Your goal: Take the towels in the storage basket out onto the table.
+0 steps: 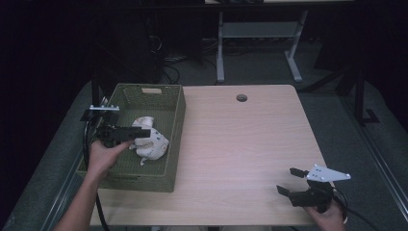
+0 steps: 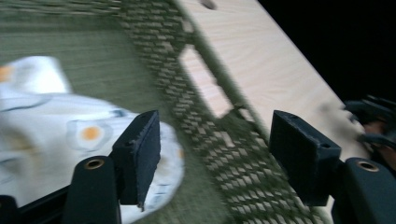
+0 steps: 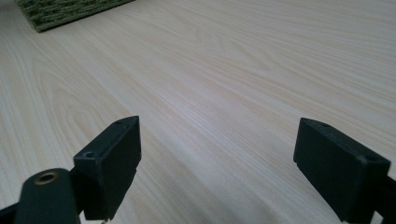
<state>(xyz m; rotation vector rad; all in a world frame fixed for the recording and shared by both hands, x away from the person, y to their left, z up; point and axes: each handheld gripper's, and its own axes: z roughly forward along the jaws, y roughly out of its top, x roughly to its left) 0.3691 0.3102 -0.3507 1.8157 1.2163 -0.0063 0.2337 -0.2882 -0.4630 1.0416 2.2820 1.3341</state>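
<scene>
Dark floor and the legs of another desk frame a pale wooden table point(image 1: 240, 144), where a person works with a handheld gripper in each hand. At the table's left edge sits an olive-green woven basket point(image 1: 175, 120), rectangular, with a slot handle cut into its far wall. Inside it, on the basket floor toward the near half, lies a crumpled white cloth point(image 1: 153, 142) with small orange and grey markings. The left gripper point(image 1: 143, 131) reaches into the basket from the left side, its tips over the cloth; in the left gripper view its jaws stand wide apart, with nothing between them, the cloth point(image 2: 56, 126) lying below and behind the left-hand jaw and the basket's mesh wall point(image 2: 205, 135) running between the two. Whether the tips touch the fabric cannot be told. The right gripper point(image 1: 292, 181) rests low over the bare tabletop at the near right corner, well apart from the basket, jaws likewise spread wide and empty, with a corner of the basket point(image 3: 60, 11) far off in its own view.
</scene>
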